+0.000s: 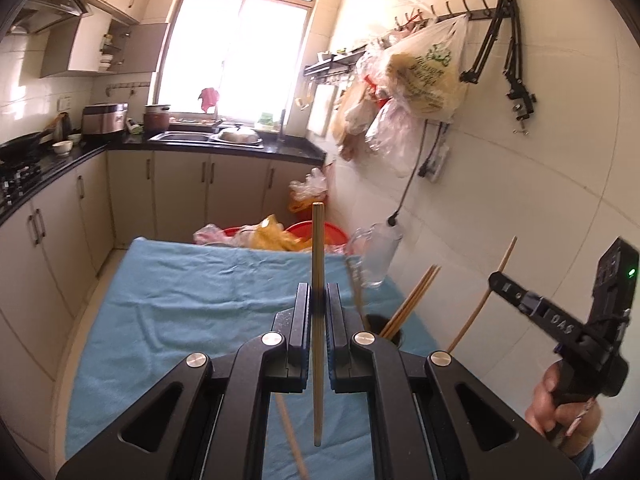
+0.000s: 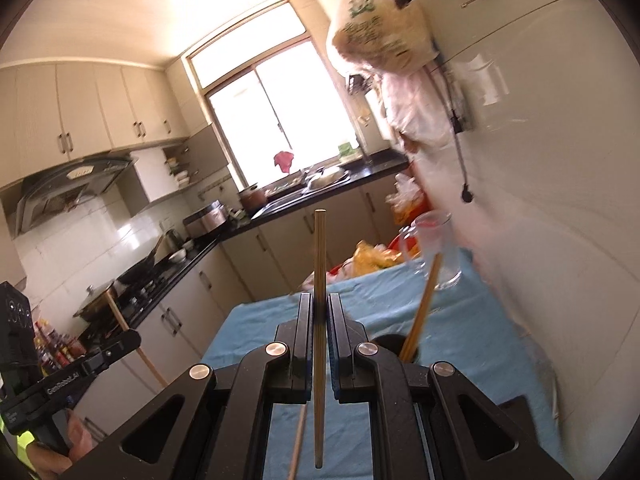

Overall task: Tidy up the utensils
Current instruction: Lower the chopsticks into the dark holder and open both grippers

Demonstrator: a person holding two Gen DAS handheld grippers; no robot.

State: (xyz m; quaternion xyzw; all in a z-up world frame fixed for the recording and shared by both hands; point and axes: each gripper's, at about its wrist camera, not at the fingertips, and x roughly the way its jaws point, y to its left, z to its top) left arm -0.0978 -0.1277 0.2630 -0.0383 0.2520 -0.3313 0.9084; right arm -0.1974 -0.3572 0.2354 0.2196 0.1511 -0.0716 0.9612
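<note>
My left gripper [image 1: 318, 300] is shut on a wooden chopstick [image 1: 318, 248] that stands upright between its fingers. My right gripper [image 2: 319, 304] is shut on another wooden chopstick [image 2: 319, 252], also upright. In the left wrist view the right gripper [image 1: 496, 280] is at the right, holding its chopstick [image 1: 486, 292] above the table. A dark holder [image 1: 382, 326] with several chopsticks [image 1: 412, 300] stands on the blue cloth, just right of my left fingers. The holder also shows in the right wrist view [image 2: 390, 342]. A loose chopstick [image 1: 290, 432] lies on the cloth below my left gripper.
A clear glass mug [image 1: 378, 258] stands at the table's far right corner by the tiled wall. The blue cloth [image 1: 180, 300] covers the table. Red basins and plastic bags [image 1: 280, 234] sit behind it. Kitchen cabinets and counter [image 1: 60, 208] run along the left.
</note>
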